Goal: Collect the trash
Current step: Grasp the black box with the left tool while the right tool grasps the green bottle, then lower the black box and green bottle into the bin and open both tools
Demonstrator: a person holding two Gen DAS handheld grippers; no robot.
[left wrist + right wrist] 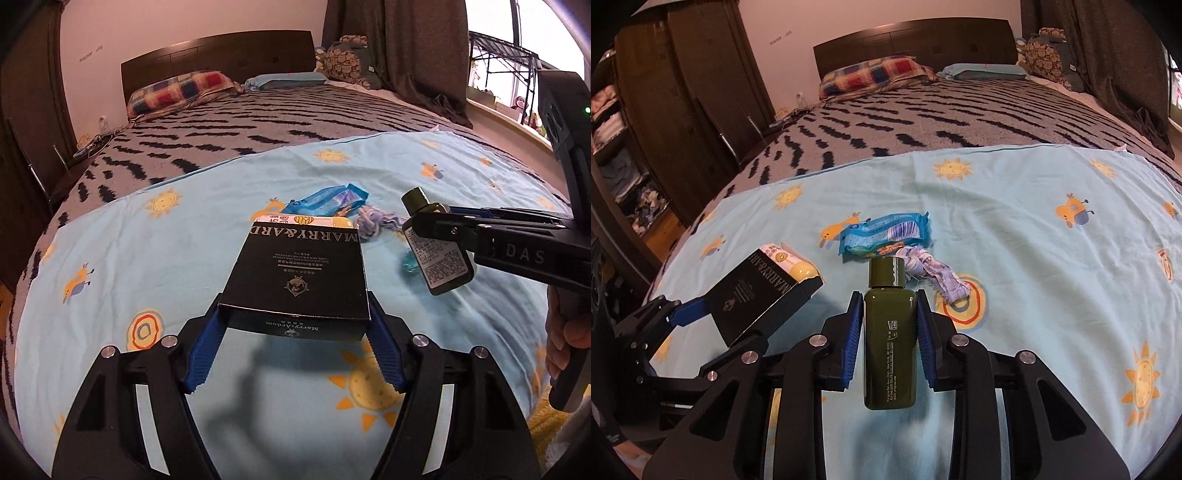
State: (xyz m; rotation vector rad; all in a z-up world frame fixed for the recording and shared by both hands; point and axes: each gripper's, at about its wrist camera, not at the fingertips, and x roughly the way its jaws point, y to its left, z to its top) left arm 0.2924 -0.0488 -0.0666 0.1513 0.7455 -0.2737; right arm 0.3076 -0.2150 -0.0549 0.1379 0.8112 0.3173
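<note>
My left gripper (pixel 295 314) is shut on a black "Marry&Ard" box (pixel 299 273) and holds it above the light blue sheet (pixel 147 251); it also shows in the right wrist view (pixel 757 299). My right gripper (pixel 889 306) is shut on a dark green bottle (pixel 889 332), cap forward, also seen in the left wrist view (pixel 439 254). A blue snack wrapper (pixel 882 234) and a crumpled blue-white cloth scrap (pixel 942 278) lie on the sheet just beyond both grippers. A yellow-white packet (pixel 794 264) lies under the box's far end.
The sheet lies over a grey bed cover with black dashes (pixel 923 122). Pillows (pixel 875 74) and a dark headboard (pixel 912 40) are at the far end. A dark wardrobe (pixel 683 92) stands at the left, curtains (pixel 413 48) at the right.
</note>
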